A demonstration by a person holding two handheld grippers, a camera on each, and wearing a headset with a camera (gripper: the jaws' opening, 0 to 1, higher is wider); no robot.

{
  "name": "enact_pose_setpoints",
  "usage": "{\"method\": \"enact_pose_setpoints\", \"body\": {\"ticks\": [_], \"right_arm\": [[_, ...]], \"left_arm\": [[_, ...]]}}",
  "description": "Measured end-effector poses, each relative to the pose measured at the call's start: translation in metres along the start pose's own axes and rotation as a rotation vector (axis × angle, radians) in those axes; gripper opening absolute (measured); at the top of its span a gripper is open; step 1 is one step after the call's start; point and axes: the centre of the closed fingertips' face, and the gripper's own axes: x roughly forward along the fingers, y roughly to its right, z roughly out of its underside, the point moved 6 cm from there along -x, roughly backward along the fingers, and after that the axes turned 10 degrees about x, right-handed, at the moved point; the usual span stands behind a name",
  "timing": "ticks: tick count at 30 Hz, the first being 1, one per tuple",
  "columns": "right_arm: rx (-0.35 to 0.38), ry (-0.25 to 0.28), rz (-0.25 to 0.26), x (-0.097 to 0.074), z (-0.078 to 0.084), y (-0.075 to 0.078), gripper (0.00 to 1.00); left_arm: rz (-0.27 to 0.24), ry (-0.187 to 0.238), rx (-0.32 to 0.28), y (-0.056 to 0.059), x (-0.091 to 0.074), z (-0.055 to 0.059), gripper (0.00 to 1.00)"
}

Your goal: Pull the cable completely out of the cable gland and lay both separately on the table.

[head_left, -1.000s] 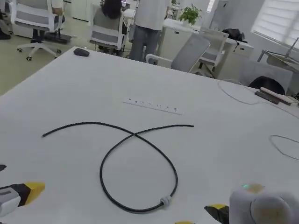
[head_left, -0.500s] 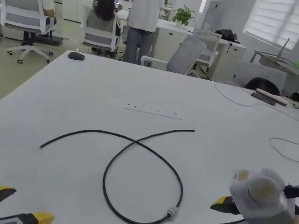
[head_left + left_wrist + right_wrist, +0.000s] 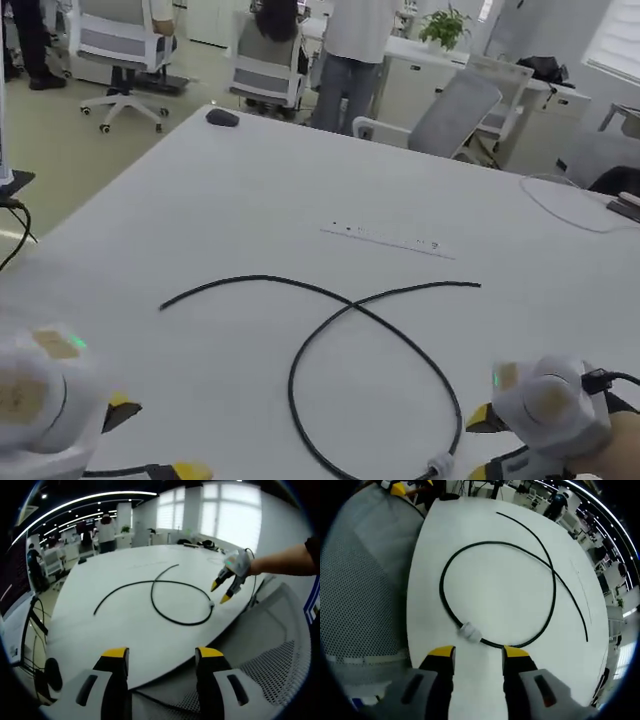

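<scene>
Hovering right gripper (image 3: 472,652), gland (image 3: 469,631) on looped cable (image 3: 551,572)

A: Showing what in the way on the table (image 3: 250,190)?
B: Showing the cable (image 3: 262,278) looping across the middle and crossing itself, with the gland (image 3: 469,631) on the near arc, just ahead of the right gripper (image 3: 479,654), jaws apart.
A: Leaving room where?
B: Leaving bare tabletop inside the loop, between the crossing and the flat strip (image 3: 385,238), and beyond it up to the mouse (image 3: 222,117). Leaving the near edge free ahead of the left gripper (image 3: 162,655), with a mesh chair (image 3: 280,670) crowding its right side.
</scene>
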Motion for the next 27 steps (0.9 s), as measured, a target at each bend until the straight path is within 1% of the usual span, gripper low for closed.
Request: {"method": "enact_pose_setpoints", "body": {"ticks": [1, 3, 4, 5, 6, 7, 8, 9, 10, 11, 12, 13, 14, 15, 18, 19, 20, 22, 24, 25, 26, 27], "right_arm": [[-0.037, -0.012, -0.003, 0.003, -0.001, 0.002, 0.37], [-0.085, -0.022, -0.023, 0.008, -0.001, 0.005, 0.36], [-0.111, -0.034, -0.034, 0.012, 0.0, 0.006, 0.35], [-0.124, -0.038, -0.048, 0.016, 0.001, 0.007, 0.33], [-0.138, -0.039, -0.078, 0.019, 0.002, 0.006, 0.29], [-0.155, -0.032, -0.082, 0.022, 0.001, 0.007, 0.24], [-0.172, -0.026, -0.08, 0.023, 0.001, 0.008, 0.23], [-0.188, -0.022, -0.099, 0.024, 0.0, 0.006, 0.24], [-0.206, -0.011, -0.12, 0.024, -0.002, 0.005, 0.22], [-0.214, 0.021, -0.133, 0.024, -0.005, 0.004, 0.22], [-0.217, 0.018, -0.143, 0.024, -0.005, 0.003, 0.23], [-0.228, 0.008, -0.142, 0.024, -0.003, 0.004, 0.24], [-0.248, 0.003, -0.147, 0.024, -0.004, 0.003, 0.23], [-0.277, 0.017, -0.161, 0.025, -0.005, 0.0, 0.23], [-0.299, 0.022, -0.183, 0.025, -0.005, -0.002, 0.18], [-0.302, 0.031, -0.186, 0.025, -0.004, -0.002, 0.17], [-0.297, 0.041, -0.191, 0.025, -0.003, -0.002, 0.14], [-0.285, 0.06, -0.19, 0.026, -0.002, -0.001, 0.14], [-0.257, 0.075, -0.188, 0.025, 0.0, -0.001, 0.14], [-0.2, 0.092, -0.205, 0.023, 0.0, -0.004, 0.14], [-0.164, 0.11, -0.214, 0.022, -0.001, -0.006, 0.14], [-0.149, 0.135, -0.222, 0.019, -0.003, -0.006, 0.14]], "left_arm": [[-0.005, -0.001, 0.001, -0.001, 0.0, 0.0, 0.55], [-0.015, -0.004, 0.003, -0.002, -0.001, 0.0, 0.56], [-0.024, 0.0, -0.01, -0.003, -0.002, -0.001, 0.56], [-0.03, 0.004, -0.019, -0.003, -0.003, -0.001, 0.56], [-0.046, 0.01, -0.024, -0.004, -0.005, -0.003, 0.56], [-0.061, 0.003, -0.028, -0.004, -0.006, -0.002, 0.56], [-0.068, -0.007, -0.03, -0.004, -0.007, -0.002, 0.56], [-0.078, -0.02, -0.034, -0.003, -0.009, -0.003, 0.56], [-0.088, -0.023, -0.038, -0.003, -0.009, -0.003, 0.56], [-0.098, -0.025, -0.044, -0.002, -0.011, -0.004, 0.56], [-0.102, -0.025, -0.046, -0.001, -0.012, -0.004, 0.56], [-0.111, -0.031, -0.046, 0.0, -0.012, -0.005, 0.56], [-0.12, -0.037, -0.044, 0.0, -0.013, -0.005, 0.56], [-0.129, -0.046, -0.041, 0.001, -0.014, -0.005, 0.56], [-0.167, -0.062, -0.026, 0.003, -0.018, -0.01, 0.56], [-0.176, -0.061, -0.022, 0.004, -0.019, -0.012, 0.56], [-0.185, -0.06, -0.017, 0.004, -0.02, -0.015, 0.56], [-0.191, -0.055, -0.01, 0.005, -0.021, -0.021, 0.56], [-0.197, -0.05, -0.005, 0.006, -0.021, -0.027, 0.55], [-0.198, -0.049, 0.001, 0.007, -0.021, -0.03, 0.55], [-0.196, -0.049, 0.012, 0.01, -0.02, -0.035, 0.55], [-0.193, -0.048, 0.02, 0.012, -0.019, -0.039, 0.55]]}}
